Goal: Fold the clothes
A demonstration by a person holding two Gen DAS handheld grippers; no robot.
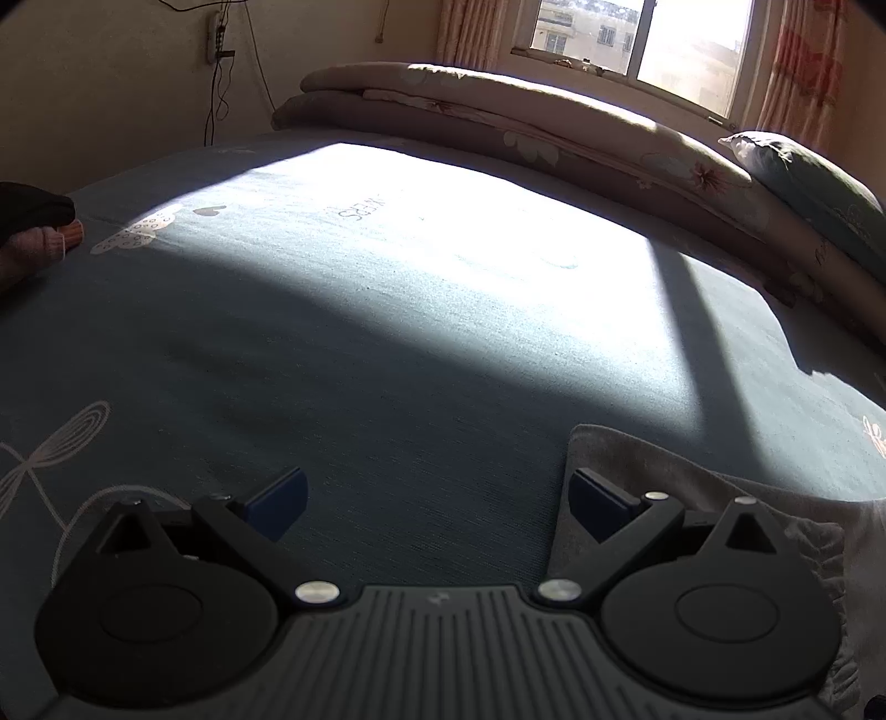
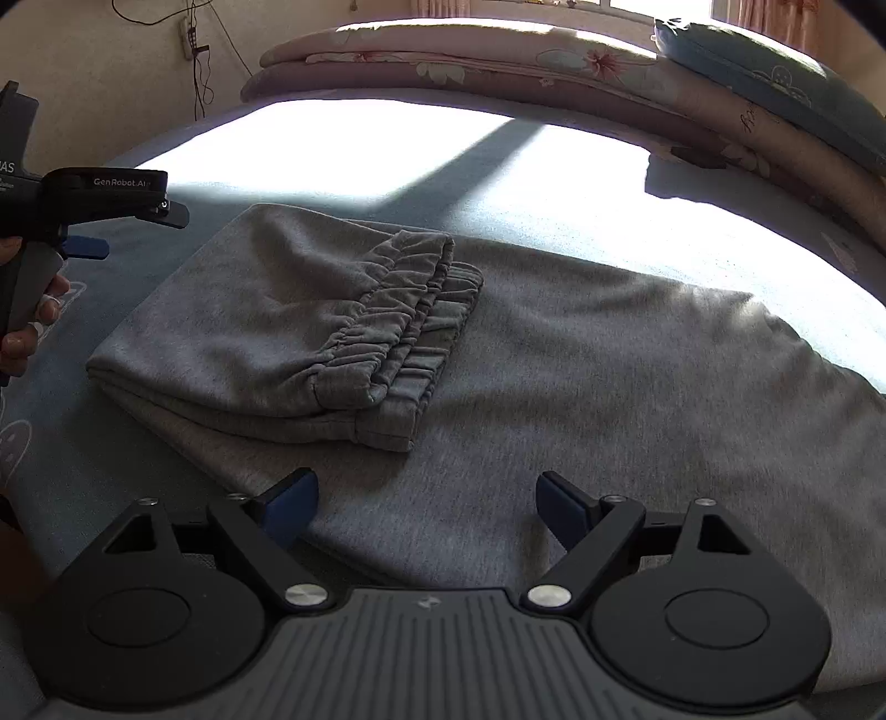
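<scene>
Covering the bed, blue patterned sheet (image 1: 387, 360), sunlit below window (image 1: 637, 39).

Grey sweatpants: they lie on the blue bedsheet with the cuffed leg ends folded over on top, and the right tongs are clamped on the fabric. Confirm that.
Not quite. The right tongs stand open over the grey sweatpants, clamping nothing, as the right wrist view shows. The rest holds: they lie on the blue bedsheet with the cuffed leg ends folded over on top.

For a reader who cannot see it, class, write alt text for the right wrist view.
Grey sweatpants lie on a blue bed sheet, elastic cuffs folded back over the legs. The right tool hovers open above them; the left tool is at the left edge.
</scene>
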